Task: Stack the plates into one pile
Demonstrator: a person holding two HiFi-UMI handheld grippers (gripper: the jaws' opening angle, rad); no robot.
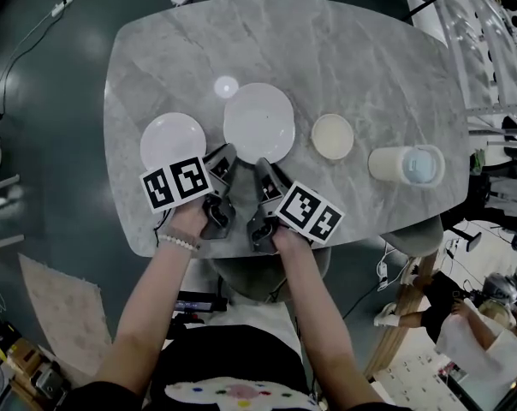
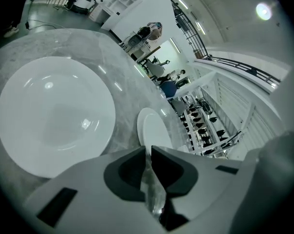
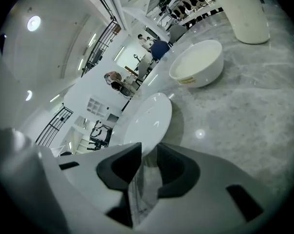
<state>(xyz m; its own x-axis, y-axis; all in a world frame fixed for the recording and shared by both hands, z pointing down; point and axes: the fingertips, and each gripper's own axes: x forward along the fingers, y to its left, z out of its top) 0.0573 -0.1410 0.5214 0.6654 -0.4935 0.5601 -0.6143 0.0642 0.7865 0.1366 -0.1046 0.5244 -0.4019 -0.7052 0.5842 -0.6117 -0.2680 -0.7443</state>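
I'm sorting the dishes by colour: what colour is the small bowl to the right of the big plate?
The bowl is cream, slightly off-white; the right gripper view shows it best.

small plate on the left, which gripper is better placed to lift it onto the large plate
Left, probably. The left gripper sits right beside the small plate, while the right gripper is at the near rim of the large plate, farther off.
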